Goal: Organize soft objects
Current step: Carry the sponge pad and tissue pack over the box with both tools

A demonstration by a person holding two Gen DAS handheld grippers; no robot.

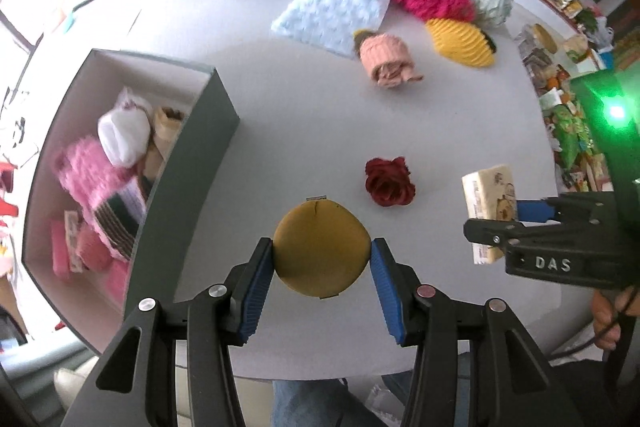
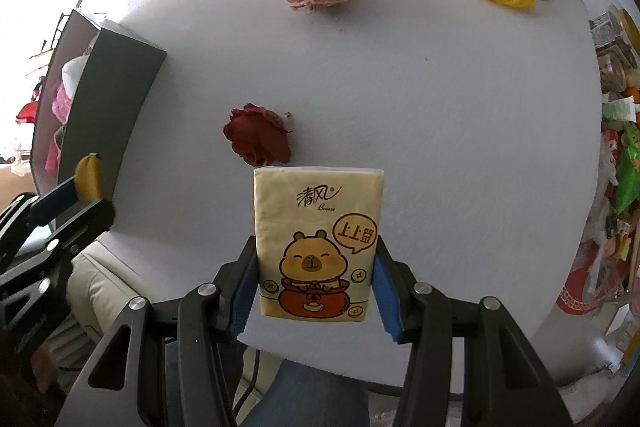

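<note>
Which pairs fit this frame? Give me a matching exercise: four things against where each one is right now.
Things:
1. mustard pad
2. tissue pack
3. red rose
4. pink fluffy toy

Places:
A. lying loose on the white table
B. inside the grey box
C. gripped by the right gripper
D. gripped by the left gripper

Pairs: 1-D, 2-C, 3-A, 4-B

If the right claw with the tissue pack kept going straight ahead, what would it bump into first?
Probably the red rose: it lies on the table just beyond the tissue pack that the right claw holds. Depth is hard to judge, so it might reach bare table first.
</note>
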